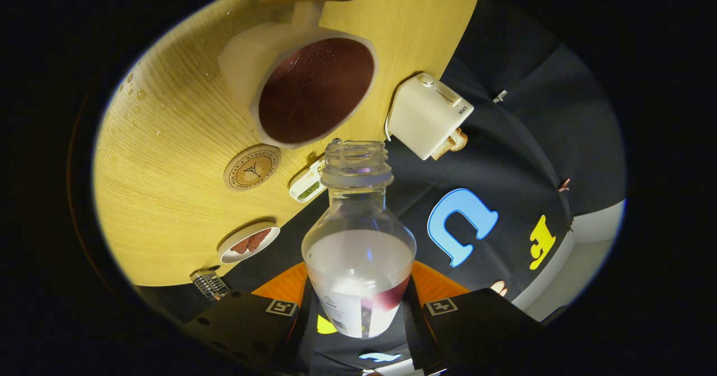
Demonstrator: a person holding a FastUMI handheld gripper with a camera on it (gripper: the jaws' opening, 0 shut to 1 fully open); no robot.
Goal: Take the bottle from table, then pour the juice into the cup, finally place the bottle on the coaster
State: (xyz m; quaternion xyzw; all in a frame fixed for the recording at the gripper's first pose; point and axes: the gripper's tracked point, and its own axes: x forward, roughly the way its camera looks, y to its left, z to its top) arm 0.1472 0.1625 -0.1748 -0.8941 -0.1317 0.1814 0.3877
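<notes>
The tongs (358, 314) grip the open bottle (358, 241) by its base, both fingers (246, 314) pressing its sides. Just beyond its mouth stands the cup (305, 84), full of dark juice, on the worktop (168, 157). The coaster (251, 167) lies beside the cup.

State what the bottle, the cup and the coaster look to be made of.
Bottle, held between the gripper fingers: clear, slightly frosted plastic, judging by its threaded neck. Cup: matte white, probably ceramic. Coaster: cork-like or wooden tan disc with a printed emblem.

Uncapped bottle (358, 236) tilted beside juice-filled cup (305, 84).
</notes>
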